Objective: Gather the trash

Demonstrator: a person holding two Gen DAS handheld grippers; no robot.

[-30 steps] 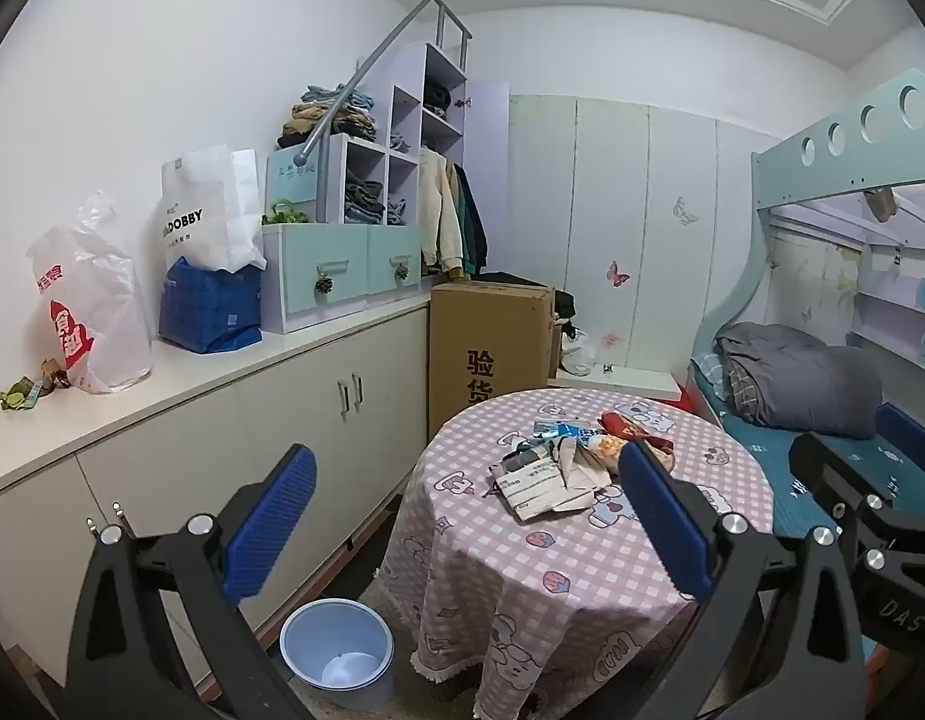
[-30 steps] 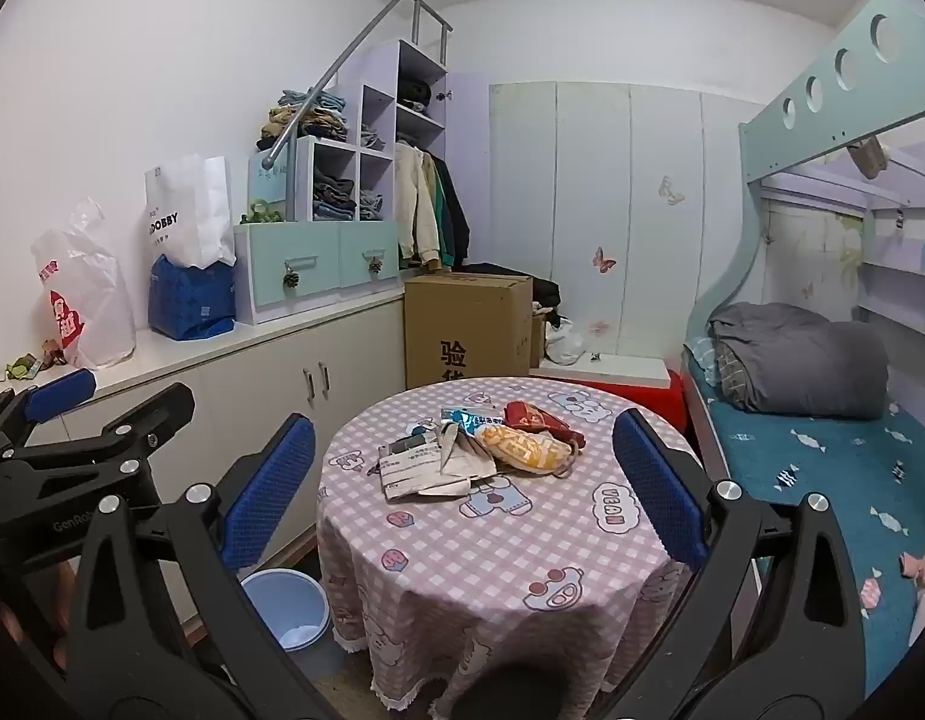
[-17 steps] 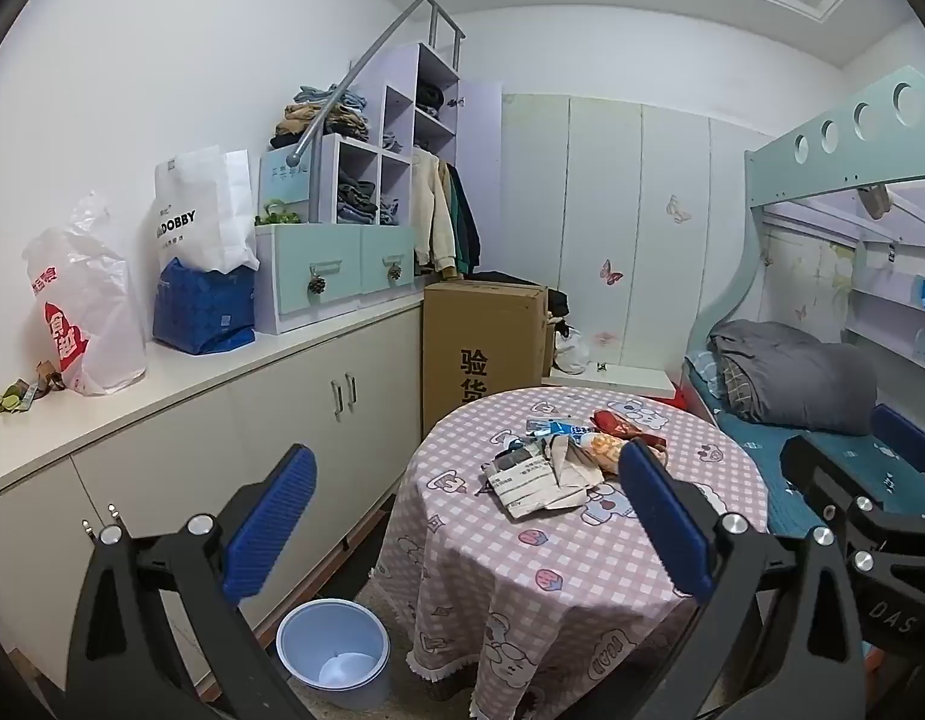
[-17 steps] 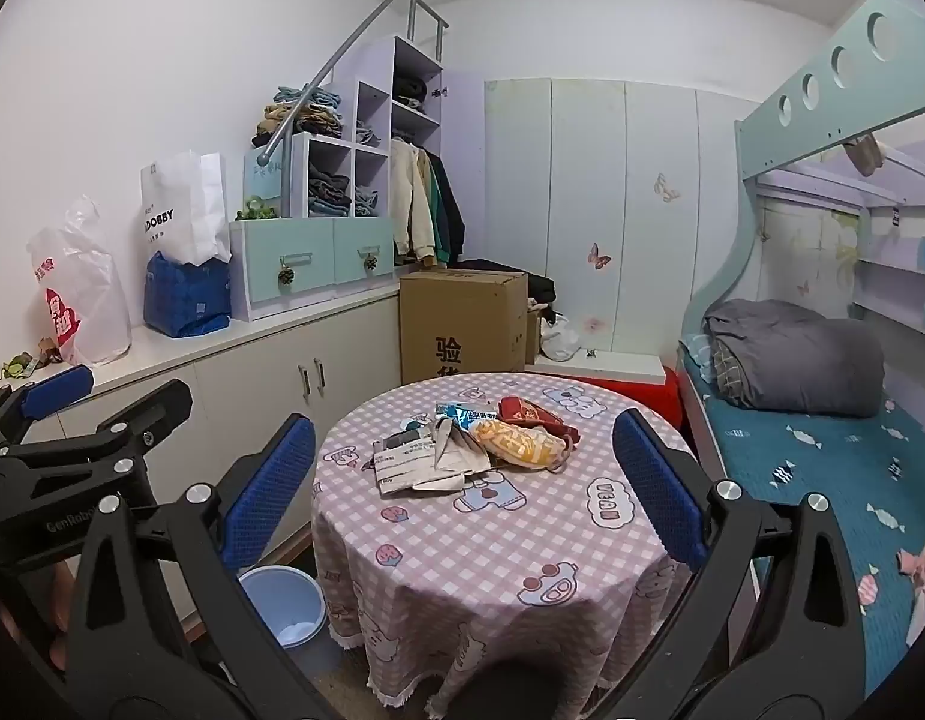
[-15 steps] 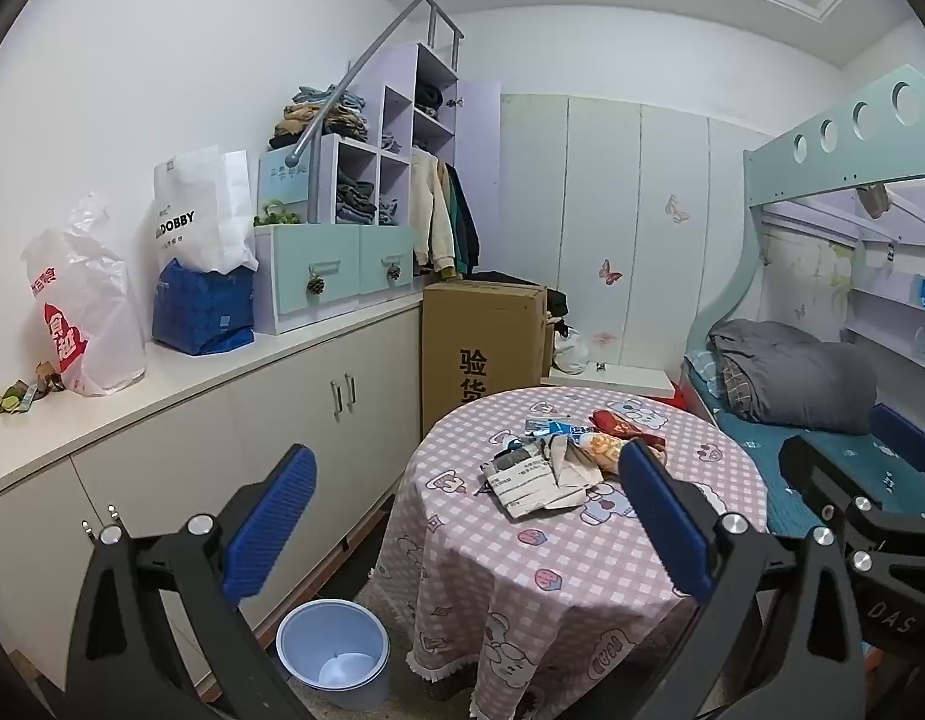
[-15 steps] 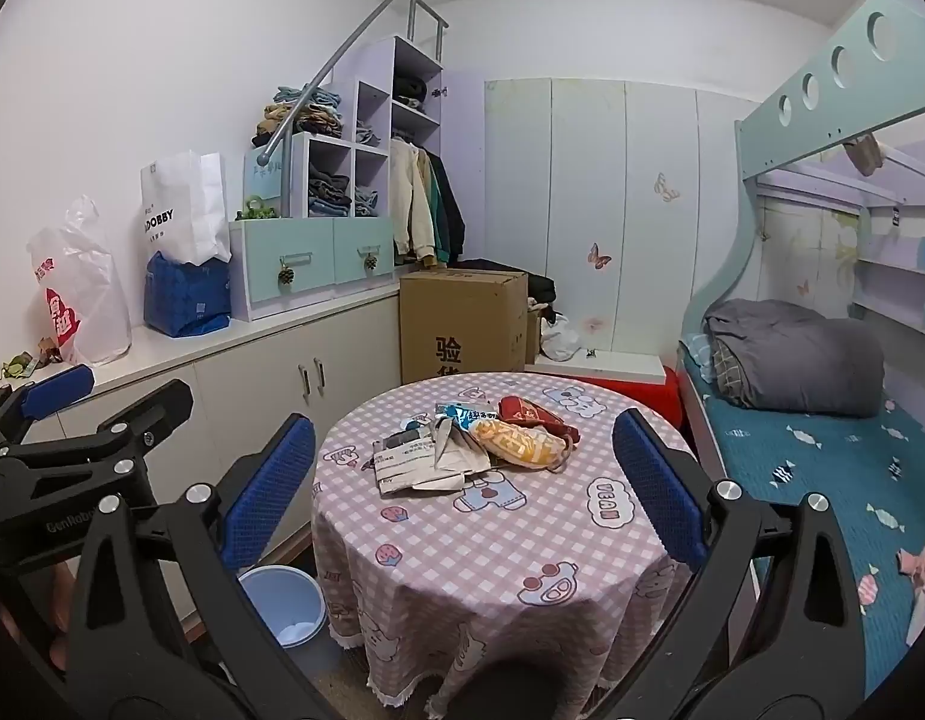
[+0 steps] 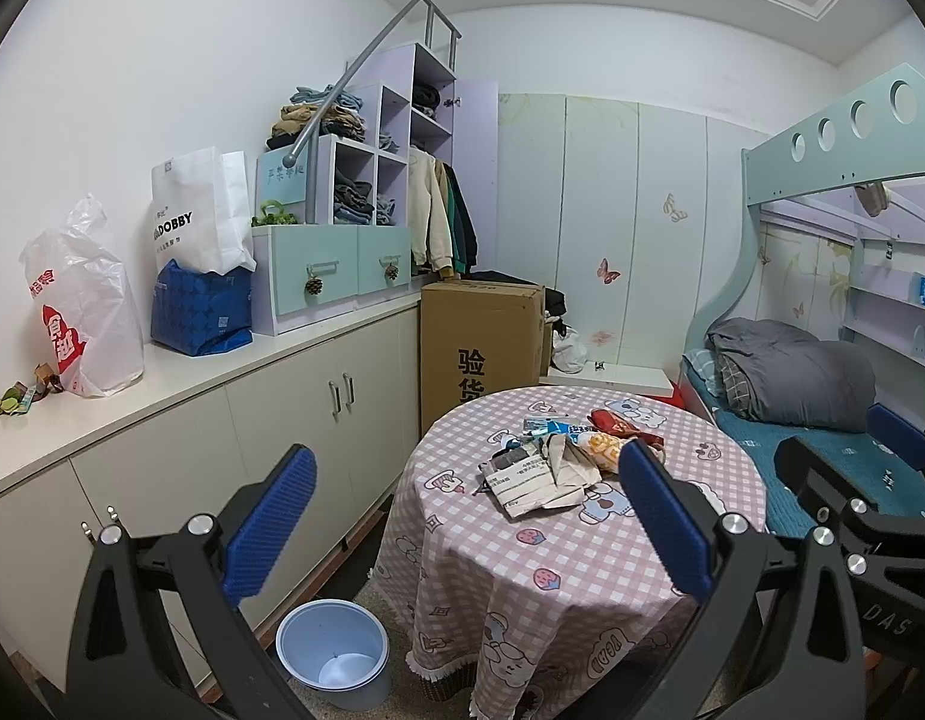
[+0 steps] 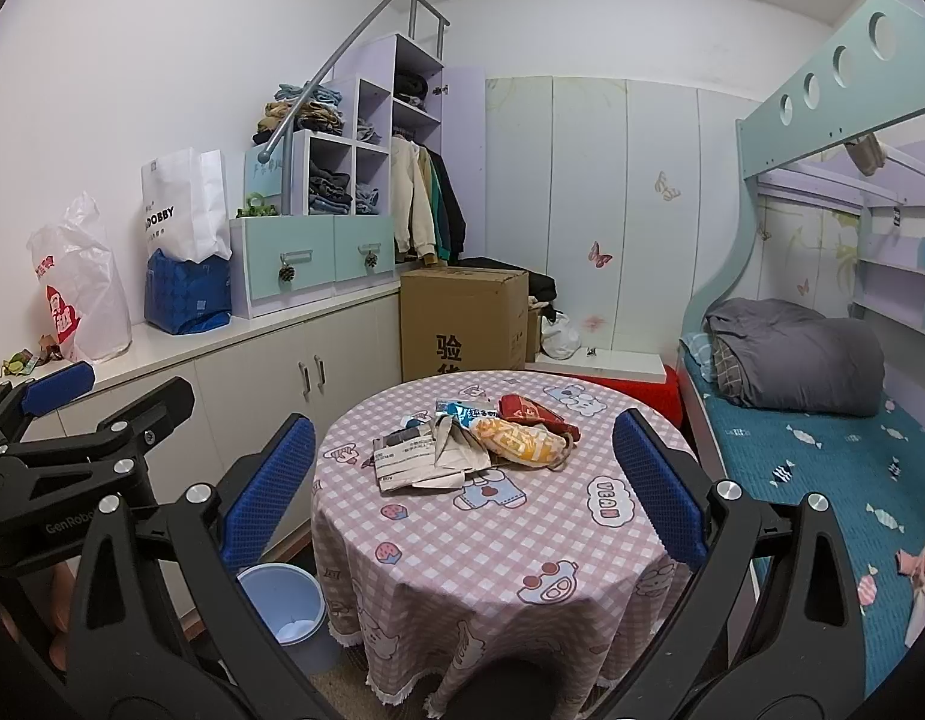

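Left gripper (image 7: 462,516): you are holding it with its blue-padded jaws spread wide and nothing between them.
Right gripper (image 8: 462,486): you are carrying it the same way, jaws wide apart and empty.
Trash: the heap of crumpled paper and snack wrappers (image 8: 462,444) is lying ahead of both grippers, between the finger lines, on the round table with the pink checked cloth (image 8: 492,546).
Bin: the pale blue plastic bucket (image 7: 333,654) is standing on the floor below and left of your left gripper, beside the table.
Approach: you are probably best closing in on the nearest folded newspaper (image 7: 534,480) first, pinching one loose edge, not the whole heap.
Writing: the white paper bag (image 7: 192,210) is showing "DOBBY"; the brown cardboard box (image 7: 480,348) is showing "验货"; the left gripper's body, seen from the right wrist, is reading "GenRobo".
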